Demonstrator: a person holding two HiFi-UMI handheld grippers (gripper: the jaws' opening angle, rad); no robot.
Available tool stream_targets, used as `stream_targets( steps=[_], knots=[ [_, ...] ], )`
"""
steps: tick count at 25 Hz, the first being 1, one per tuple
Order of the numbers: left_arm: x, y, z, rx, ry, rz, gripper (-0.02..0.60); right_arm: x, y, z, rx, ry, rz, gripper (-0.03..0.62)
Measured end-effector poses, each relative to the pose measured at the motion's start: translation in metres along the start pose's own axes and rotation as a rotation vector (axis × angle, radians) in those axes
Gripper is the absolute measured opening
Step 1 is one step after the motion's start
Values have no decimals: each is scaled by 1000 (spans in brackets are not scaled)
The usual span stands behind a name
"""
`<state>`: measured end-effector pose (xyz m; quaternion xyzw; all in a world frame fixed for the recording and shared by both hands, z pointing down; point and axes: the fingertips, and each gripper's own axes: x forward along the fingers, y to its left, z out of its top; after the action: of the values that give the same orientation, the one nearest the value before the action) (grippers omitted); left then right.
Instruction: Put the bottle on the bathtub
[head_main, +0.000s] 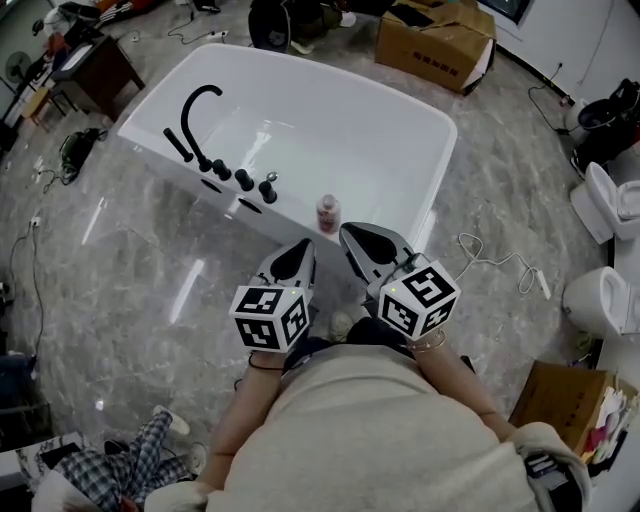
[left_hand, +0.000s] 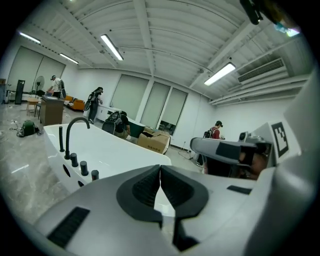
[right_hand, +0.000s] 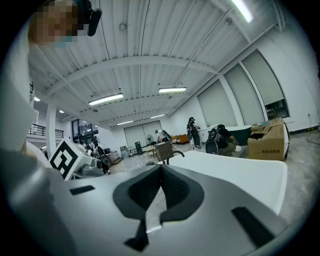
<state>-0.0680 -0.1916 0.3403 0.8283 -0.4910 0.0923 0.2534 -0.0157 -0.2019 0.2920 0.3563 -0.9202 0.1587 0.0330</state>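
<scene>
A small pinkish bottle (head_main: 328, 213) stands upright on the near rim of the white bathtub (head_main: 400, 110). My left gripper (head_main: 303, 251) is held just in front of the tub, below and left of the bottle, jaws shut and empty. My right gripper (head_main: 353, 239) sits beside it, just right of and below the bottle, also shut with nothing in it. Neither touches the bottle. In the left gripper view the shut left gripper (left_hand: 160, 171) hides the bottle, and the tub (left_hand: 115, 150) lies beyond. The right gripper view shows the right gripper (right_hand: 161, 171) closed before the tub (right_hand: 240, 175).
A black curved faucet (head_main: 200, 112) and black knobs (head_main: 245, 180) sit on the tub's left rim. A cardboard box (head_main: 435, 40) lies beyond the tub. Toilets (head_main: 605, 200) stand at the right, with a white cable (head_main: 500, 262) on the marble floor. People stand in the far room.
</scene>
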Motion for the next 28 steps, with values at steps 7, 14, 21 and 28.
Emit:
stream_targets(
  steps=[7, 14, 21, 28],
  knots=[
    [5, -7, -5, -21, 4, -24, 8, 4, 5, -14, -10, 47, 21, -2],
    [5, -5, -10, -23, 14, -17, 8, 3, 8, -22, -25, 77, 38, -2],
    [8, -9, -13, -10, 36, -23, 8, 4, 6, -31, -18, 108, 41, -2],
    [7, -5, -15, -7, 49, -18, 8, 1, -4, -35, 12, 113, 7, -2]
  ],
)
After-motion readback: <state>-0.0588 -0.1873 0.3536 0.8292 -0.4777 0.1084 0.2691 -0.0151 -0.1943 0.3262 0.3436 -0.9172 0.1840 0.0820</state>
